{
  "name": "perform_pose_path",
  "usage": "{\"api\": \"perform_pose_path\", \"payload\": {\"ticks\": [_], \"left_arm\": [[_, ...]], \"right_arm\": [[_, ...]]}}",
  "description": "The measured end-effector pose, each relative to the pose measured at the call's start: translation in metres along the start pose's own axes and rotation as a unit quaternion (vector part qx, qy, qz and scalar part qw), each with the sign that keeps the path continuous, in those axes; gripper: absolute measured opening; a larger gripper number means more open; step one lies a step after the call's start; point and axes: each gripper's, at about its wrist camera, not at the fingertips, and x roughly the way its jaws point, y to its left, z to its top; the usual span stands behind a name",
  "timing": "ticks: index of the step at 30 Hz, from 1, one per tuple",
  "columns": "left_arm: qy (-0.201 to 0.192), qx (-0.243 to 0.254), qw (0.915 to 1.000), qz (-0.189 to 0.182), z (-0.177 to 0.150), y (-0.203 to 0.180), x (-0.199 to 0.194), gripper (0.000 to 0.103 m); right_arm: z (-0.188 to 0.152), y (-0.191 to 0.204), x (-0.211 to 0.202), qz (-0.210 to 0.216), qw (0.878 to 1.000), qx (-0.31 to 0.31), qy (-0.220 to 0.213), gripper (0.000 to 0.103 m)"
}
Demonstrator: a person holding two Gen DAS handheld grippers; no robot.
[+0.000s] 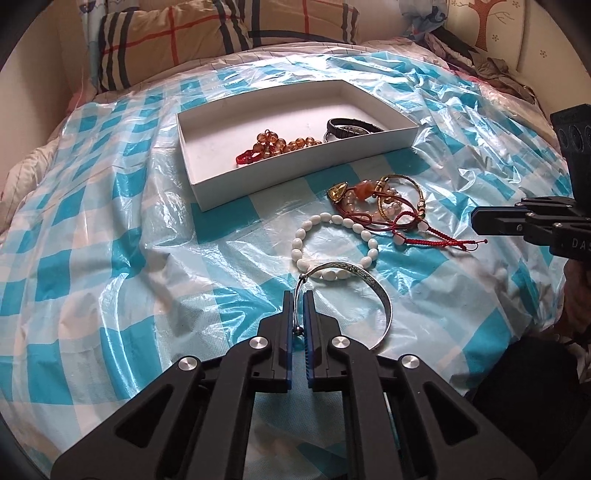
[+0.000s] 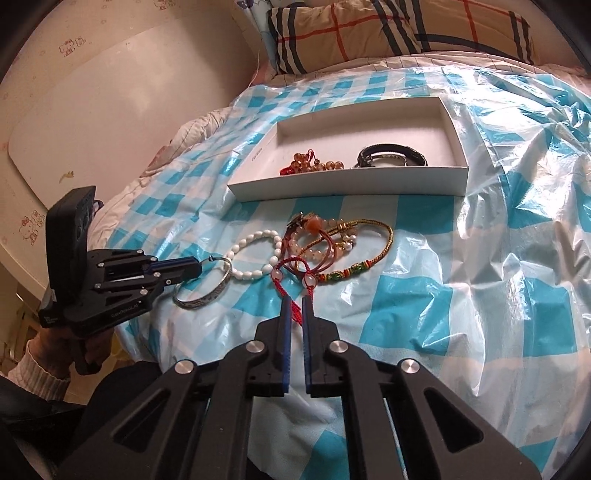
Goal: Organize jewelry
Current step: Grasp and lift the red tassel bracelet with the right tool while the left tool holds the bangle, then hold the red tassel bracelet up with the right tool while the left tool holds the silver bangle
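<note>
The left wrist view looks forward and down along its own hand-held gripper [image 1: 298,295], close above the bed [image 1: 110,258]; the right wrist view does likewise from the other side, facing the pillows [image 2: 369,33]; both share the white box [image 1: 295,177], the loose jewelry pile [image 2: 332,243] and each other's gripper.

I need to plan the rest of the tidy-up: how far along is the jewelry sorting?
Done: an amber bead bracelet and a black watch lie in the white box. In hand: the left gripper is shut on the silver bangle; the right gripper pinches a red cord bracelet. Left: the white bead bracelet and the tangled pile.
</note>
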Motion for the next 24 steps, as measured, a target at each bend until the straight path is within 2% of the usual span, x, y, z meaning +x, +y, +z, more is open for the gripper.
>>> {"api": "perform_pose_path", "payload": {"ticks": [9, 16, 17, 18, 20, 24], "left_arm": [[-0.029, -0.015, 0.9992, -0.021, 0.009, 0.002, -0.026, 0.005], [-0.045, -0.034, 0.9977, -0.036, 0.015, 0.009, -0.041, 0.003], [-0.046, -0.033, 0.9978, -0.033, 0.015, 0.009, -0.042, 0.003], [-0.045, -0.035, 0.9978, -0.034, 0.015, 0.01, -0.041, 0.003], [-0.042, -0.036, 0.9979, -0.034, 0.015, 0.01, -0.039, 0.003], [-0.038, -0.036, 0.998, -0.034, 0.015, 0.008, -0.033, 0.004]], "right_arm": [[0.011, 0.01, -0.022, 0.017, 0.999, 0.0, -0.038, 0.006], [0.005, 0.004, -0.019, -0.003, 1.0, -0.006, -0.024, 0.006], [0.004, 0.003, -0.014, -0.009, 1.0, -0.006, -0.014, 0.01], [0.003, 0.001, -0.008, -0.011, 1.0, -0.005, -0.004, 0.034], [0.0, 0.001, 0.004, -0.02, 1.0, -0.017, 0.006, 0.062], [-0.005, 0.009, 0.036, -0.055, 0.996, -0.063, 0.043, 0.062]]}}
